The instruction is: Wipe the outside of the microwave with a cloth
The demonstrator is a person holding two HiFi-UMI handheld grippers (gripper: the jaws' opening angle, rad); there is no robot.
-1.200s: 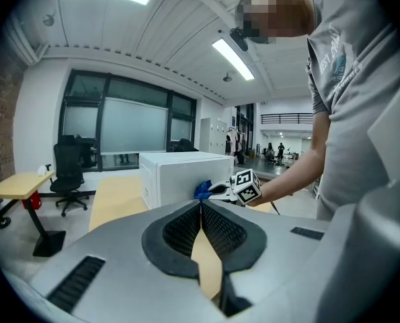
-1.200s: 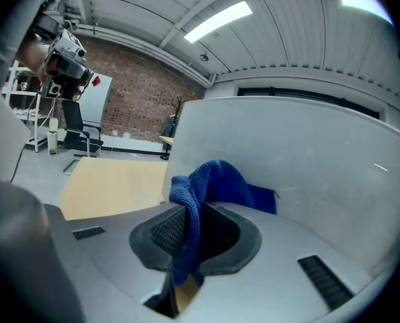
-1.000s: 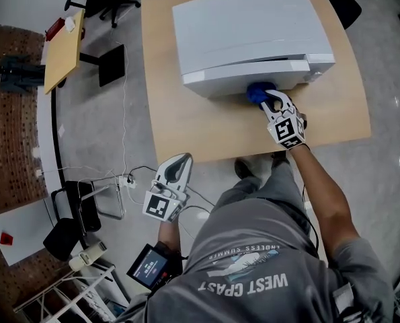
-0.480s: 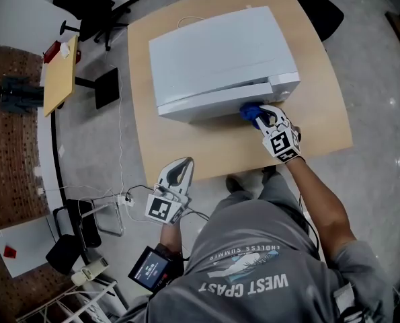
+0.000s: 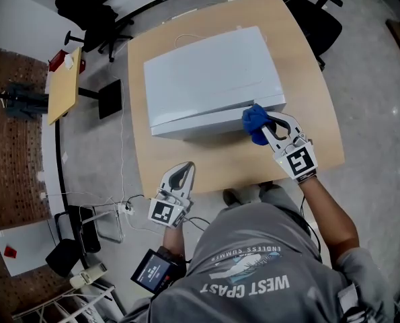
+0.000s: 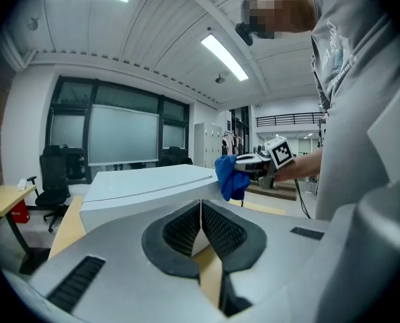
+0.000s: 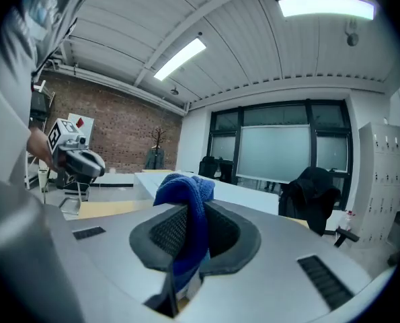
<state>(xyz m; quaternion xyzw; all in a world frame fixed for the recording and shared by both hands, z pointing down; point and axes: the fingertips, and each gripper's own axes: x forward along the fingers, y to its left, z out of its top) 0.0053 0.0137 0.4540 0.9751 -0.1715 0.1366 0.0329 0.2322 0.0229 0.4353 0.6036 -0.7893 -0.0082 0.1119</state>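
Observation:
The white microwave (image 5: pixel 210 79) stands on a wooden table (image 5: pixel 186 160), its front toward me. My right gripper (image 5: pixel 263 121) is shut on a bunched blue cloth (image 5: pixel 254 122), level with the microwave's top edge at the front right corner. In the right gripper view the cloth (image 7: pixel 185 192) sticks up between the pads, with the microwave (image 7: pixel 247 192) behind it. My left gripper (image 5: pixel 183 169) is shut and holds nothing; it hovers over the table's near edge, left of the microwave's front. The left gripper view shows the closed jaws (image 6: pixel 200 210) aimed at the microwave (image 6: pixel 146 184) and the cloth (image 6: pixel 230 175).
A small wooden side table (image 5: pixel 65 66) and black office chairs (image 5: pixel 92 9) stand to the left, another chair (image 5: pixel 314 12) behind the table. Cables and a power strip (image 5: pixel 122 204) lie on the floor. A handheld screen (image 5: pixel 152 269) hangs at the person's waist.
The right gripper rose with the cloth from low on the microwave's front to its top front right corner. The left gripper moved from over the floor to the table's near edge.

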